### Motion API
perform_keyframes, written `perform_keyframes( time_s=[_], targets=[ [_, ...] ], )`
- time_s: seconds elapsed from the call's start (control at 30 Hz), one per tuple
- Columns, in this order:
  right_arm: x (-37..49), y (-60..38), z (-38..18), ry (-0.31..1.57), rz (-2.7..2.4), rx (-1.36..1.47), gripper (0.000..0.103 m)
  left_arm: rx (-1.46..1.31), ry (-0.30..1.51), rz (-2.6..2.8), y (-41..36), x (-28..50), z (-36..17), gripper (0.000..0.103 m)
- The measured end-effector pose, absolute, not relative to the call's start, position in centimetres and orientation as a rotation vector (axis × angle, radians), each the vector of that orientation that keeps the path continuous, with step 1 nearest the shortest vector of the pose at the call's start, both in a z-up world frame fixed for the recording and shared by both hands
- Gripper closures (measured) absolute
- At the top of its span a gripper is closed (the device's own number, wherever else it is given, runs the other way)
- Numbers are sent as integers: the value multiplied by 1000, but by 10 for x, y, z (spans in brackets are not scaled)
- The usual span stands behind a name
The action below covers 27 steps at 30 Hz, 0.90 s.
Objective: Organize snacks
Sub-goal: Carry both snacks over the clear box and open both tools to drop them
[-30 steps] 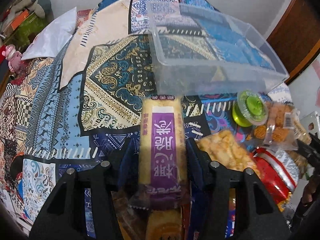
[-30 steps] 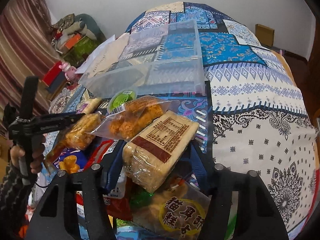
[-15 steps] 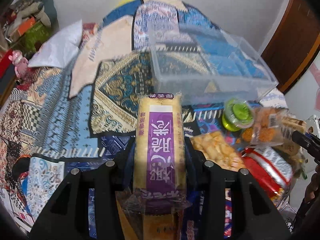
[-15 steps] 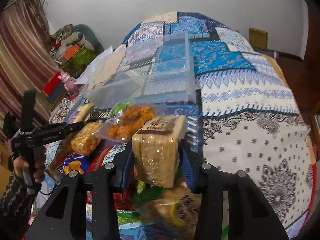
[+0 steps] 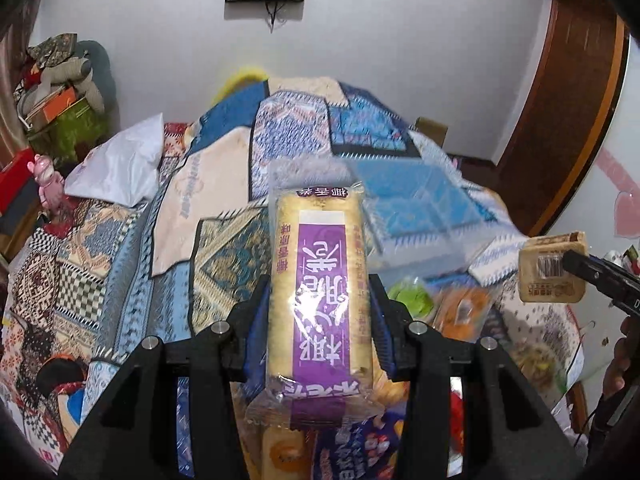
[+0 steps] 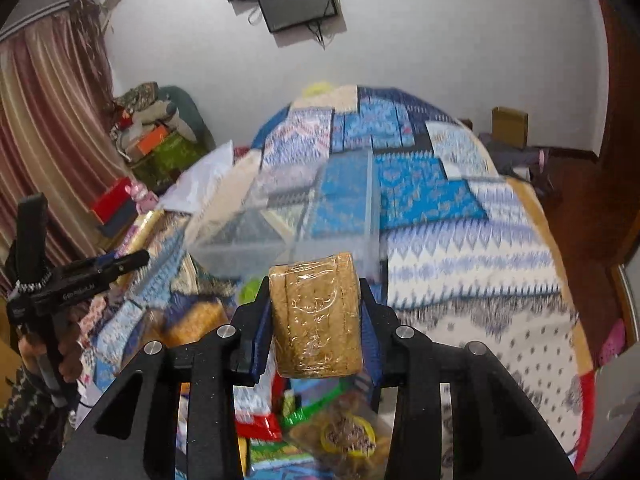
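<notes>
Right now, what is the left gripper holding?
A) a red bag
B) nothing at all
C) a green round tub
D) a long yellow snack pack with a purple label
D: in the left wrist view the left gripper is clamped on the sides of the long yellow snack pack with a purple label, lifted above the snack pile.

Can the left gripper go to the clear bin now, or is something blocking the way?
Probably yes. The left gripper, shut on the purple-label pack, is lifted above the snack pile, and the clear bin lies open straight ahead, nothing between. Motion blur hides its rim.
</notes>
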State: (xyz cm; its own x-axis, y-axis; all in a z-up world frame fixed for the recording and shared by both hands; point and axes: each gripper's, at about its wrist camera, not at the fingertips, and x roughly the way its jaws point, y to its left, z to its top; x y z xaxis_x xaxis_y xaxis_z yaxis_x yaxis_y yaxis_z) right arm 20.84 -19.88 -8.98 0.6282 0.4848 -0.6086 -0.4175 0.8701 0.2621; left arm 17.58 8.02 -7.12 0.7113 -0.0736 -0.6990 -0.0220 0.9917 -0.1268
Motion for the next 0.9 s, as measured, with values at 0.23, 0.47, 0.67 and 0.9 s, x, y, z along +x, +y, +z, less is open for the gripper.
perform_keyframes(
  time_s=[0.23, 0.47, 0.67, 0.9],
  targets=[
    [237, -184, -71, 686, 546, 116, 68, -132, 767, -31, 73, 207, -70, 58],
    [273, -159, -77, 715, 552, 105, 68, -114, 796, -20, 69, 243, -80, 58],
    [298, -143, -90, 768, 533, 75, 68, -111, 855, -9, 69, 276, -102, 58],
    [317, -127, -115, 862, 532, 28, 68, -103, 929, -1, 68, 300, -129, 58]
  ],
)
